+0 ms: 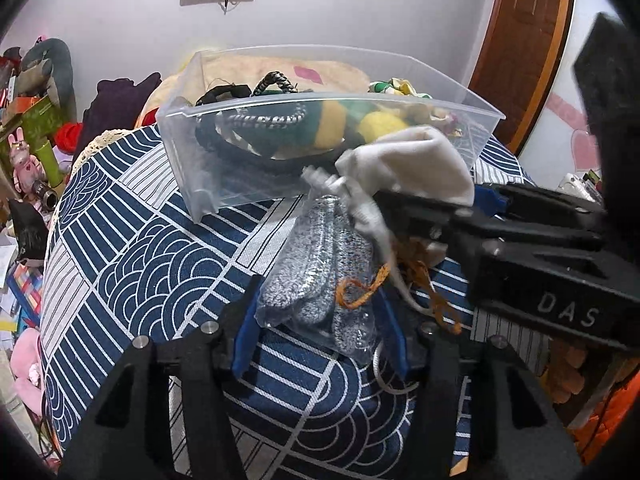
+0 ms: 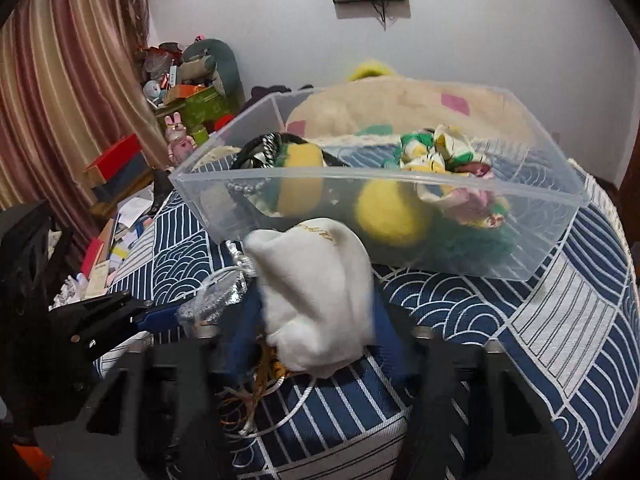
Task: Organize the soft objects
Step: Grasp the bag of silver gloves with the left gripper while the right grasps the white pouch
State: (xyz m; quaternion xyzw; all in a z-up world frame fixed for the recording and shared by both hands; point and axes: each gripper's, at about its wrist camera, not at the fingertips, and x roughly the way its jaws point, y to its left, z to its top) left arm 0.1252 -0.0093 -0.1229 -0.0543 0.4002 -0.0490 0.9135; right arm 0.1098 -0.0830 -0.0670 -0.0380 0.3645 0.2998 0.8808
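Note:
A clear plastic bin (image 1: 224, 148) (image 2: 560, 216) stands on the blue patterned cloth and holds yellow-green plush toys (image 2: 384, 212), black cords and printed fabric pieces. My left gripper (image 1: 320, 312) is closed on a clear packet of silver-grey knitted pieces (image 1: 316, 268), just in front of the bin. My right gripper (image 2: 316, 320) is shut on a white cloth drawstring pouch (image 2: 320, 300) (image 1: 416, 164), held right beside the packet, with white and orange cords (image 2: 256, 396) hanging below. The right gripper also shows in the left wrist view (image 1: 420, 208), and the left gripper's fingers (image 2: 120, 312) in the right wrist view.
The round table's cloth (image 1: 132, 264) drops off at the left. A cream cushion (image 2: 400, 100) lies behind the bin. Cluttered shelves, boxes and plush toys (image 2: 188, 92) stand at the far left, a wooden door (image 1: 520, 40) at the right.

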